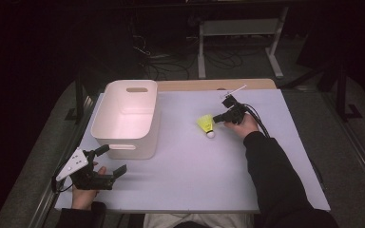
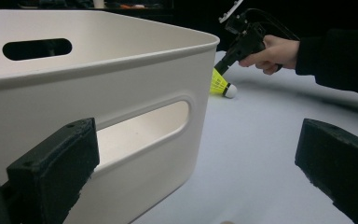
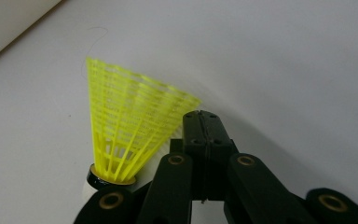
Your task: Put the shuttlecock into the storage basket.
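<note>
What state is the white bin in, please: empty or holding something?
Empty: the white bin shows a bare floor in the high view; the shuttlecock lies outside on the table.

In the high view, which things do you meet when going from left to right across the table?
left gripper → white bin → yellow shuttlecock → right gripper

The shuttlecock [image 1: 207, 125] is a yellow plastic one with a mesh skirt, a dark band at the base and a small white rounded cork. It lies tilted on the pale table top [image 1: 190, 161], cork end down toward the person and skirt flaring up and away. It sits right of the white bin [image 1: 126, 118], well apart from it.
</note>
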Tool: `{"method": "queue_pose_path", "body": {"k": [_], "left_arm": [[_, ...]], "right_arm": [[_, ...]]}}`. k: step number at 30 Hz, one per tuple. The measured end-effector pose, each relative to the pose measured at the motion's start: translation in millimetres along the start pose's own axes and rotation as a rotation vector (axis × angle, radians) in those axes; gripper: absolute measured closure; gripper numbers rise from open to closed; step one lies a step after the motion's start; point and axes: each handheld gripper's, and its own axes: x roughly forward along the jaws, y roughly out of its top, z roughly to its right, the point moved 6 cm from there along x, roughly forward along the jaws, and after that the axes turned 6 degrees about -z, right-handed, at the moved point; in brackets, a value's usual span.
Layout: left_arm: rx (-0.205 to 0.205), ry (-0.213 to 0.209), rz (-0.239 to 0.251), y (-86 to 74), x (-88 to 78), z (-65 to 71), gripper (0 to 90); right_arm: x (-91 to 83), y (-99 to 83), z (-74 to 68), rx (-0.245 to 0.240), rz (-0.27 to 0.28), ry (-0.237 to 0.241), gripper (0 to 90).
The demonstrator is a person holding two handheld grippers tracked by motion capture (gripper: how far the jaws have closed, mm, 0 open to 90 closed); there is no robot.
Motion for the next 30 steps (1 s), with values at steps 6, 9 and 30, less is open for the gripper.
{"method": "queue_pose_path", "body": {"k": [6,9,30], "left_arm": [[0.000,-0.001,0.000,0.0,-0.2,0.0,0.0],[-0.001,-0.002,0.001,0.0,-0.1,0.2,0.0],[-0.002,-0.002,0.002,0.1,-0.5,0.4,0.0]], "right_arm": [[4.2,-0.1,-3.1,-0.004,-0.003,0.010,89.0],[5.7,0.5,-6.9,-0.017,-0.005,0.014,89.0],[7.5,3.2,-24.3,-0.073,0.002,0.029,89.0]]}}
